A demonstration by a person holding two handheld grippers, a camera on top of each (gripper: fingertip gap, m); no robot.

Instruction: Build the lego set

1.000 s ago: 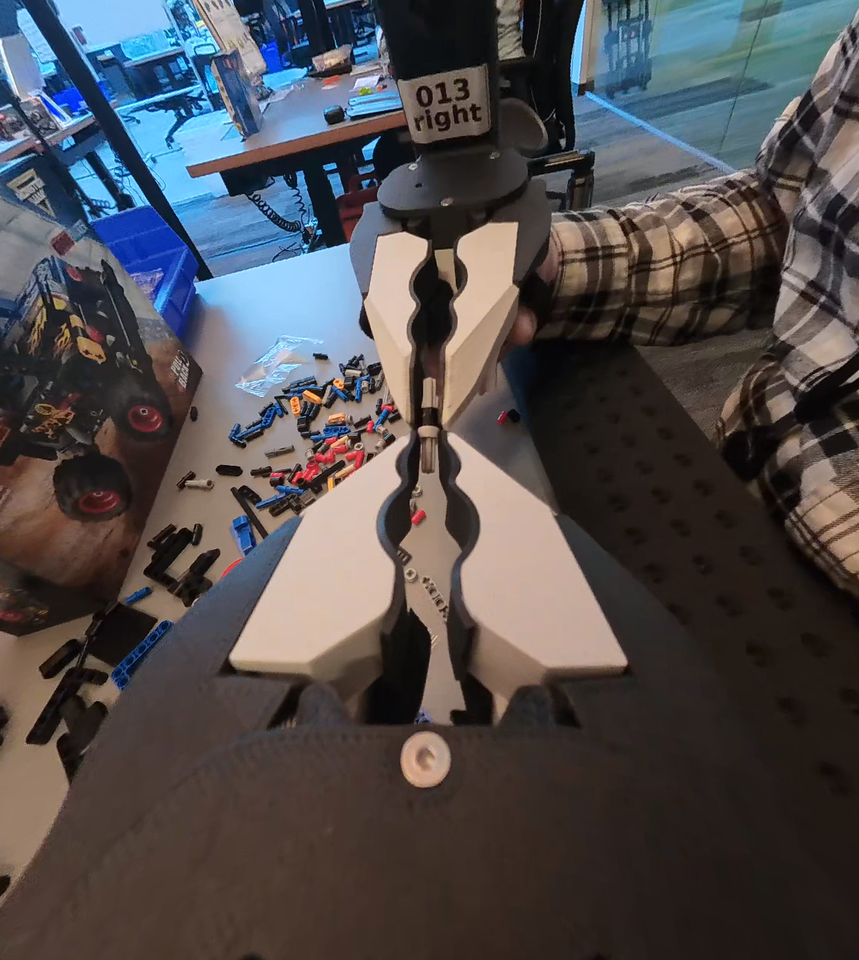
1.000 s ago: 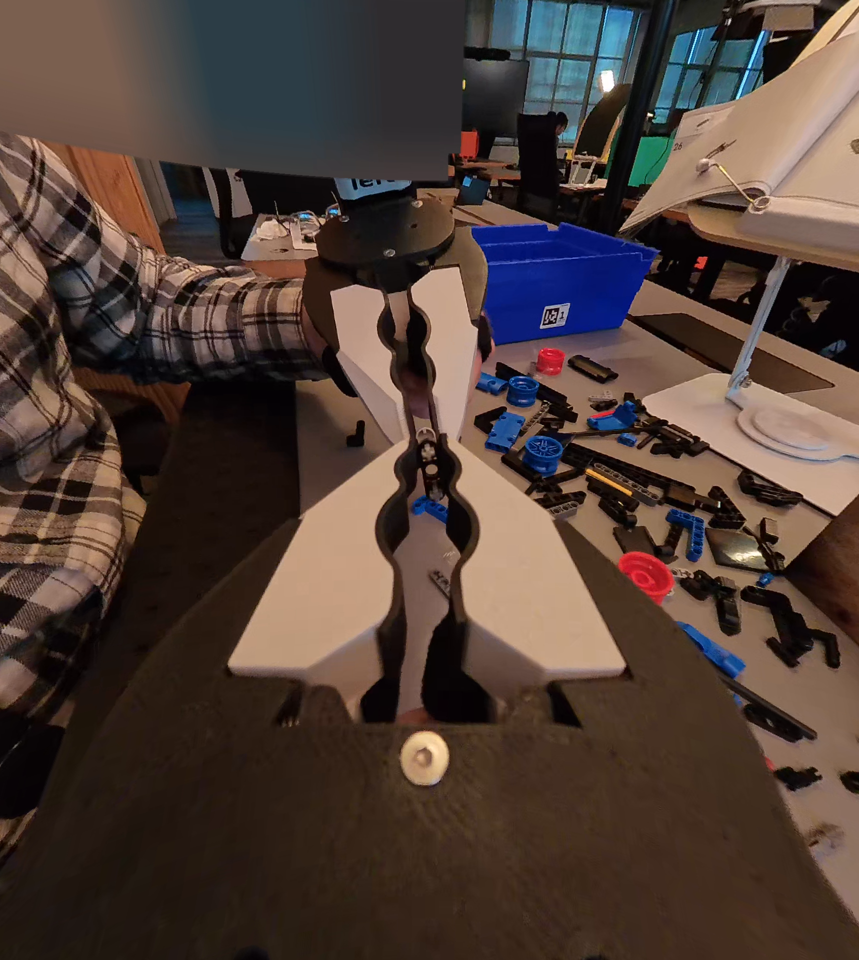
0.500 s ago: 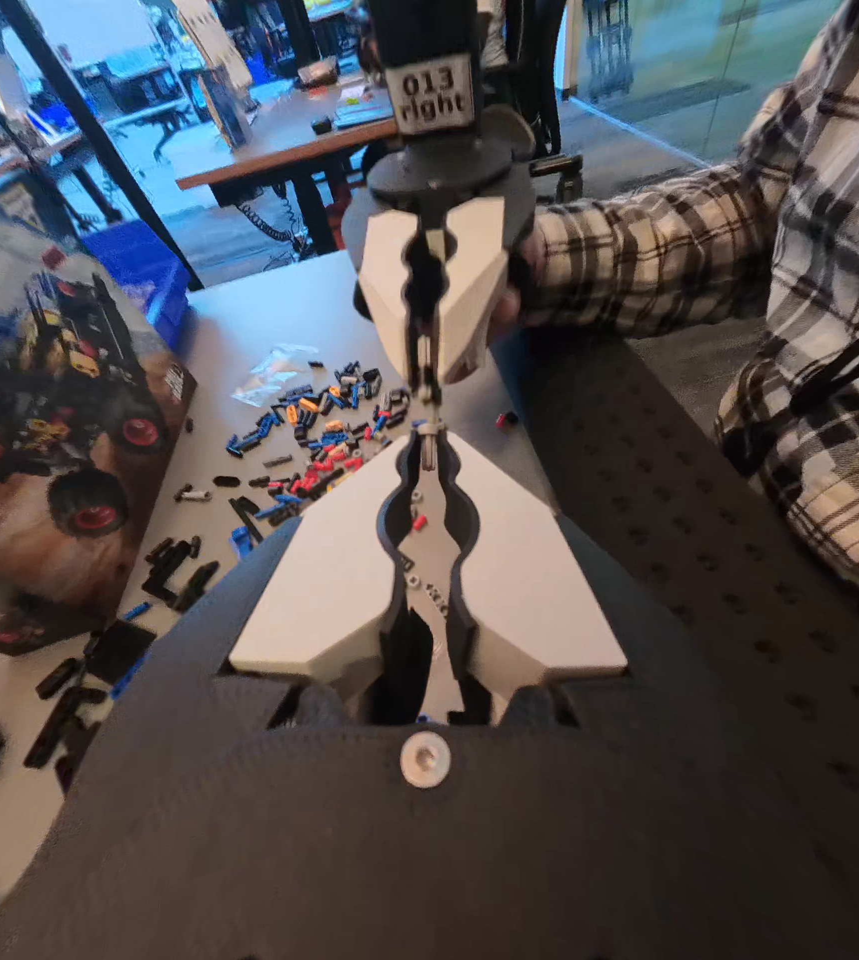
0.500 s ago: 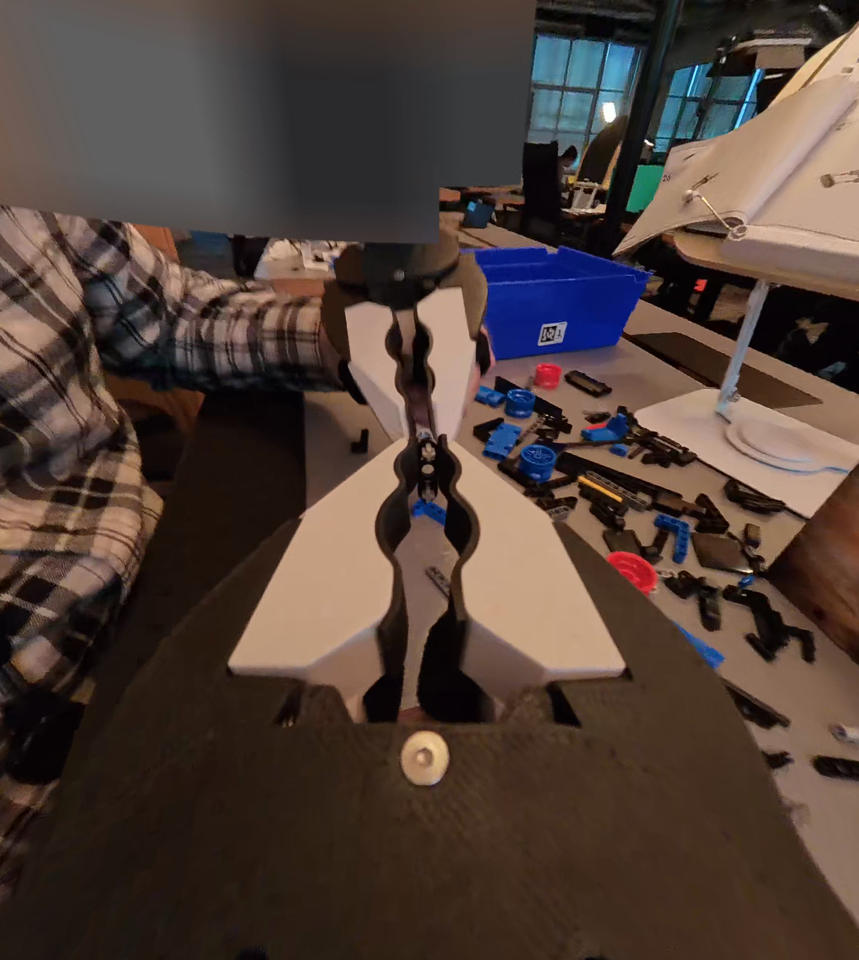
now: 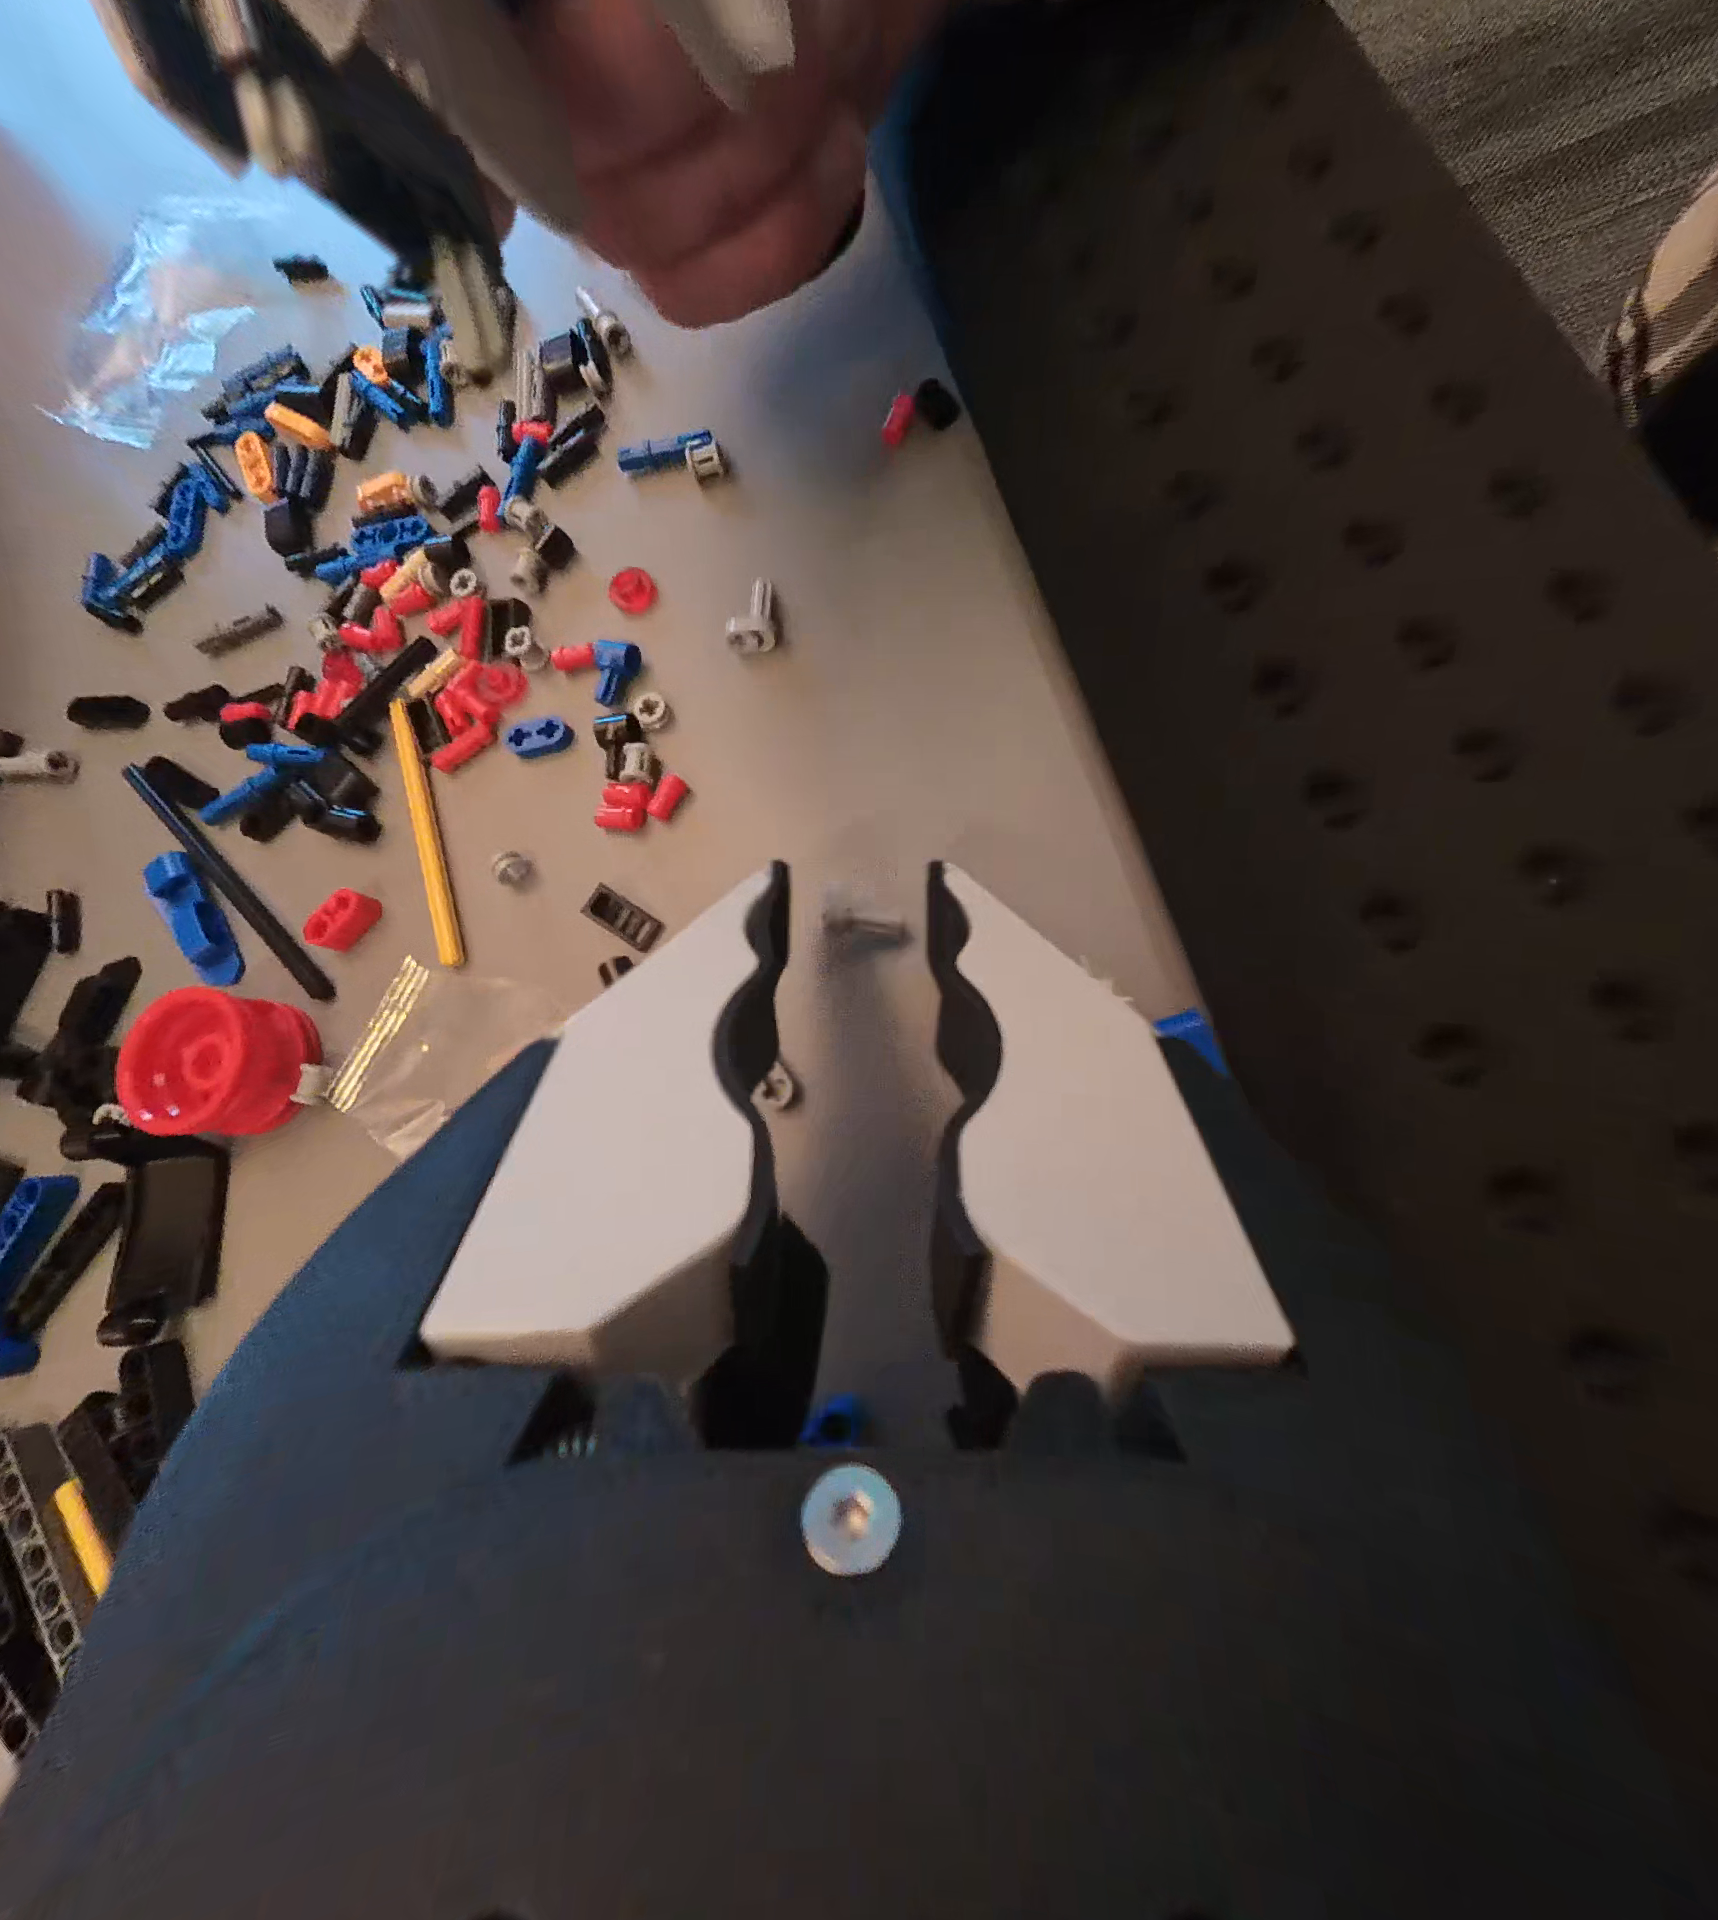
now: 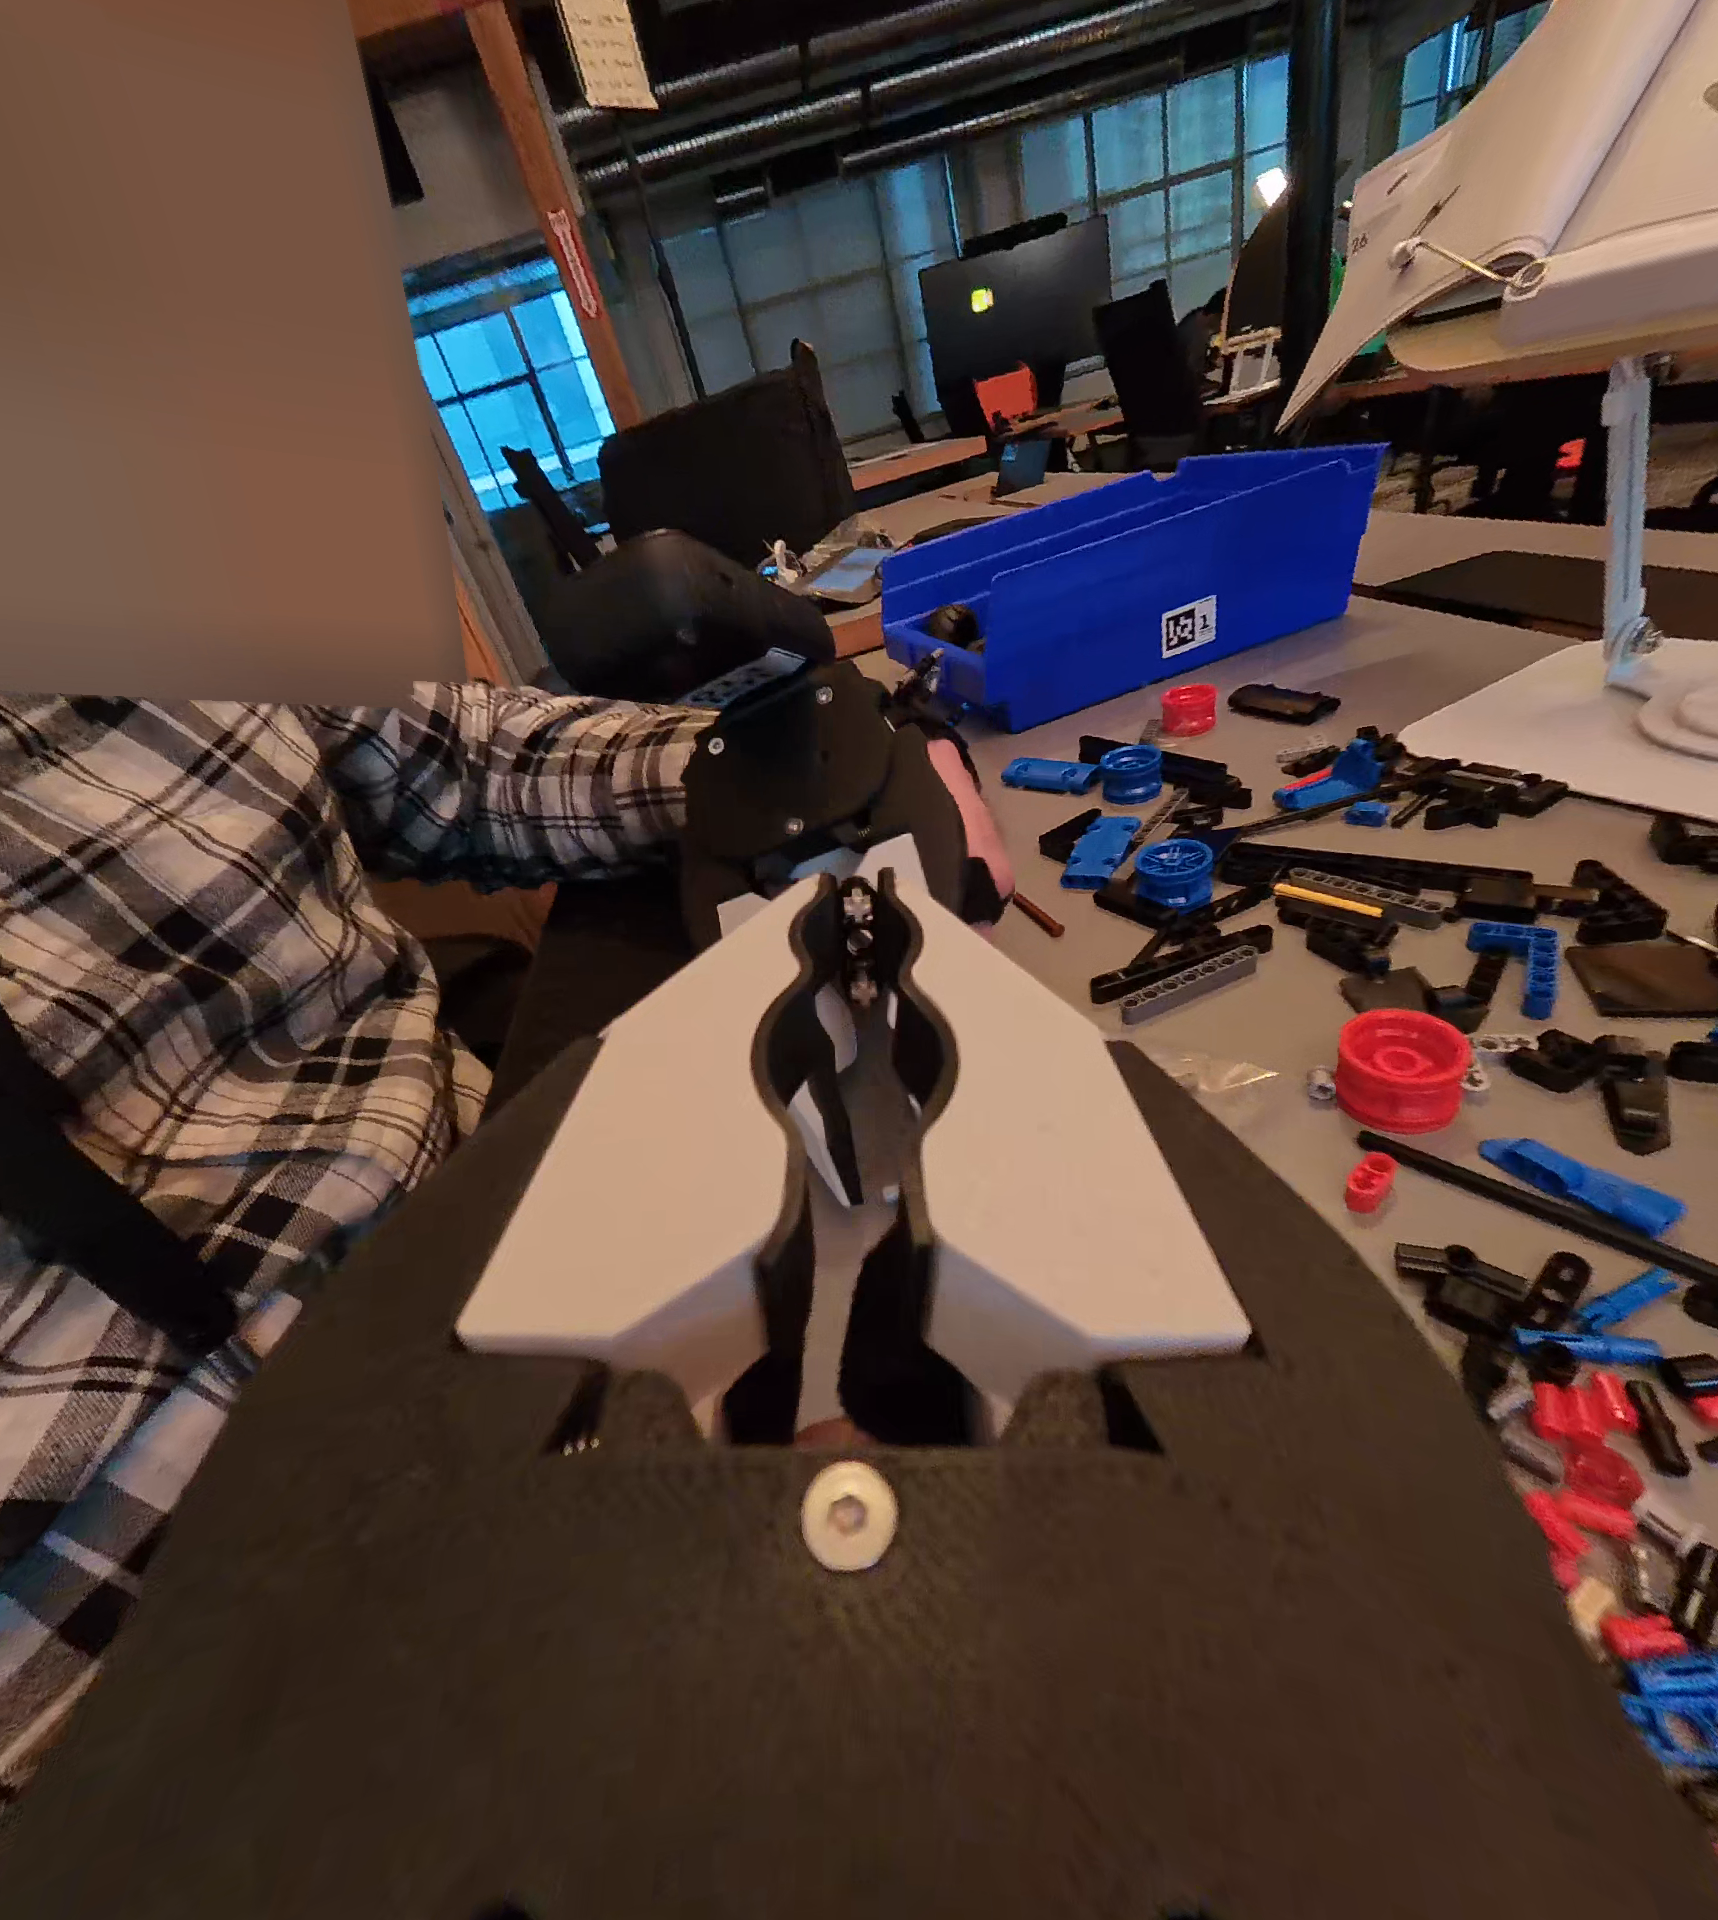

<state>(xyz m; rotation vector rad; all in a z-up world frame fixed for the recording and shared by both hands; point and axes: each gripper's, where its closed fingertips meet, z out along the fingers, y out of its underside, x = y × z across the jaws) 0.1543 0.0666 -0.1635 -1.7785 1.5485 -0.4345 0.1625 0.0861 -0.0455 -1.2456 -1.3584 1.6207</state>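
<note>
Hovering left gripper (image 5: pixel 857 894) spread above grey pin (image 5: pixel 863 921); red wheel (image 5: pixel 211 1062) leftward

We see loose lego pieces (image 5: pixel 398 644) scattered on the table (image 5: pixel 865 644), a wheel (image 6: pixel 1402 1070) among them, a bin (image 6: pixel 1125 582) behind, a mat (image 5: pixel 1406 727) beside them.

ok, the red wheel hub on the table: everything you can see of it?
The red wheel hub is a glossy red plastic drum with flanged rims and a recessed, spoked face with a centre hole. It lies on its side on the grey table, loose, held by neither gripper. A small grey pin sits against one side, black pieces crowd the other, and a clear plastic bag lies next to it. A smaller red hub sits farther off by the blue bin.
</note>
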